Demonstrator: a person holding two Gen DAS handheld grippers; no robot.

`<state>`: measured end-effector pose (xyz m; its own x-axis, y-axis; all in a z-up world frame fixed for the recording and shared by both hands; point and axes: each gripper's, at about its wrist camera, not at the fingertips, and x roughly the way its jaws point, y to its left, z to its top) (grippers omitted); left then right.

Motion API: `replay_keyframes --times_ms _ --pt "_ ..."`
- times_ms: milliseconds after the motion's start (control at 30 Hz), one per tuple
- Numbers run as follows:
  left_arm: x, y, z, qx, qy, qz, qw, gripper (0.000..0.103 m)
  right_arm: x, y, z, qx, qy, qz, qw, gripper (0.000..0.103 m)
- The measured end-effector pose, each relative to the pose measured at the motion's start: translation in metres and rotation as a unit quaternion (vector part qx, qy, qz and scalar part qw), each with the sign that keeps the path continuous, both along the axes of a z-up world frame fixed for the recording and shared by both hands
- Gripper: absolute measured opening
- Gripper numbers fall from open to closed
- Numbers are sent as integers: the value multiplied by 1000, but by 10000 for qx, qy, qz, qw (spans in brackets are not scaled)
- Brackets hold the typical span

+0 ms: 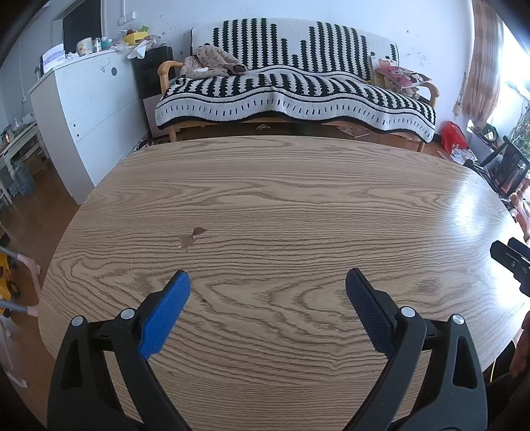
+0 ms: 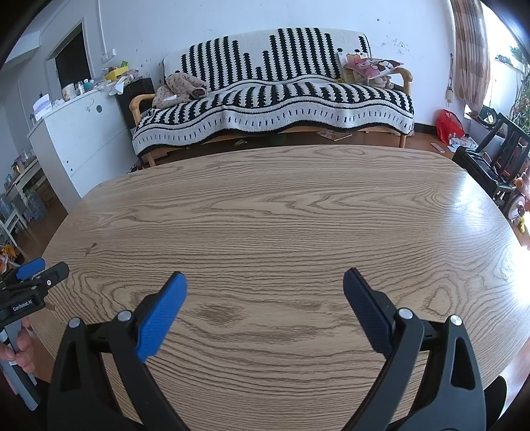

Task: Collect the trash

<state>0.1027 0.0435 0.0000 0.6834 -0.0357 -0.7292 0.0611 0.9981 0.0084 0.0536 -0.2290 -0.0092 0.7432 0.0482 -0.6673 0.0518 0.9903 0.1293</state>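
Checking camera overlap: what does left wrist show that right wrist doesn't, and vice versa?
Left wrist only: a brownish stain on the table, and the right gripper's black tip at its right edge. Right wrist only: the person's hand holding the left gripper's handle, and a toy on the floor at right. Both: the wooden table, striped sofa, white cabinet, and open, empty left gripper and right gripper.

1. We see a wood-grain table with window glare on its right side
2. Behind it stands a sofa under a black-and-white throw, against a white wall
3. We note a white cabinet to the left and a checked curtain to the right
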Motion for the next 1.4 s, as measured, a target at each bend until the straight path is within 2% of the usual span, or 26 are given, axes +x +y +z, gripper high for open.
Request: replay_keyframes --times_ms 333,567,1400 --pt "0 2 -1 -4 26 -39 10000 92 0 0 0 -1 -4 2 10000 92" --pt "-2 1 2 133 -43 -20 9999 92 0 0 0 -1 0 0 10000 92" --pt "-2 -1 8 130 -44 15 9999 92 -1 1 0 -21 2 10 10000 92"
